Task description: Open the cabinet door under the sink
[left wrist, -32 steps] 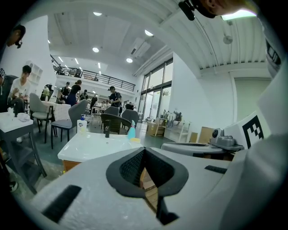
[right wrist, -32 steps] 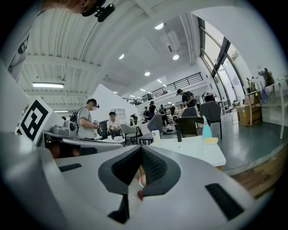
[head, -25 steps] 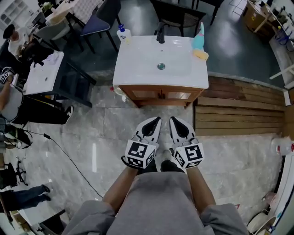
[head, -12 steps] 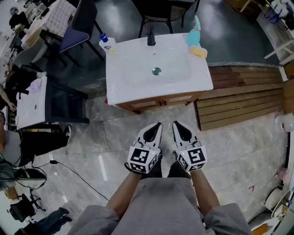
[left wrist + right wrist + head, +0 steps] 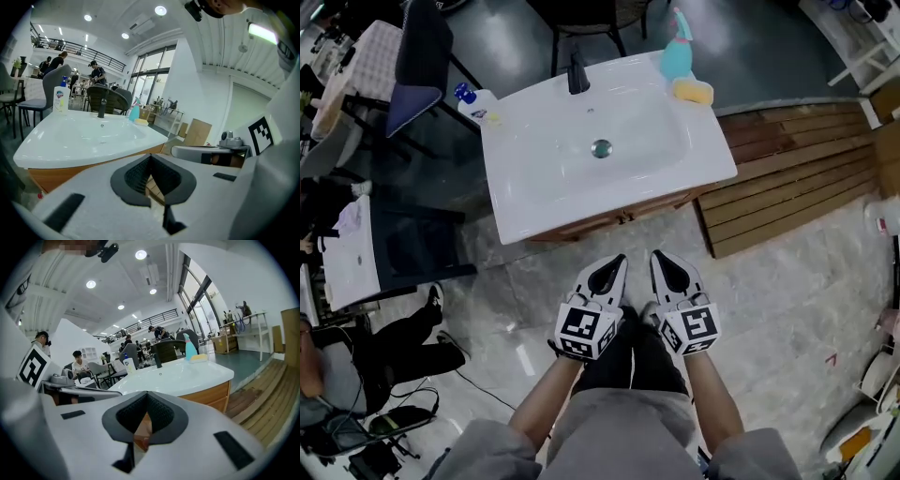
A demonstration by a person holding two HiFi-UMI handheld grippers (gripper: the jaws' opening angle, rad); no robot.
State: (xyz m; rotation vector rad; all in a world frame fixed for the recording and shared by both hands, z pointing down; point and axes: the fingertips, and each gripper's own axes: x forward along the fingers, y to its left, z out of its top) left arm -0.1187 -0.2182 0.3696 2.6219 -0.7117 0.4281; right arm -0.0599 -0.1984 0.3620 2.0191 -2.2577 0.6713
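The white sink basin (image 5: pixel 534 169) sits on a wooden cabinet (image 5: pixel 609 221); only a thin strip of its front shows under the rim, with small knobs near the middle. Its doors look closed. My left gripper (image 5: pixel 617 260) and right gripper (image 5: pixel 658 256) hang side by side over the floor, a short way in front of the cabinet, touching nothing. Both are shut and empty. The left gripper view has the left gripper (image 5: pixel 150 161) shut, with the cabinet (image 5: pixel 47 176) low at left. In the right gripper view the right gripper (image 5: pixel 146 397) is shut, and the cabinet (image 5: pixel 211 392) stands ahead at right.
A black faucet (image 5: pixel 577 73), a turquoise bottle (image 5: pixel 678 52), a yellow sponge (image 5: pixel 694 91) and a soap bottle (image 5: pixel 473 101) stand on the basin's far edge. A wooden slat platform (image 5: pixel 787 178) lies at right. A dark table (image 5: pixel 384 248) and a seated person (image 5: pixel 394 337) are at left.
The head view has swung, so the sink now sits tilted and more to the left. Both grippers stay shut and side by side, a little lower in view.
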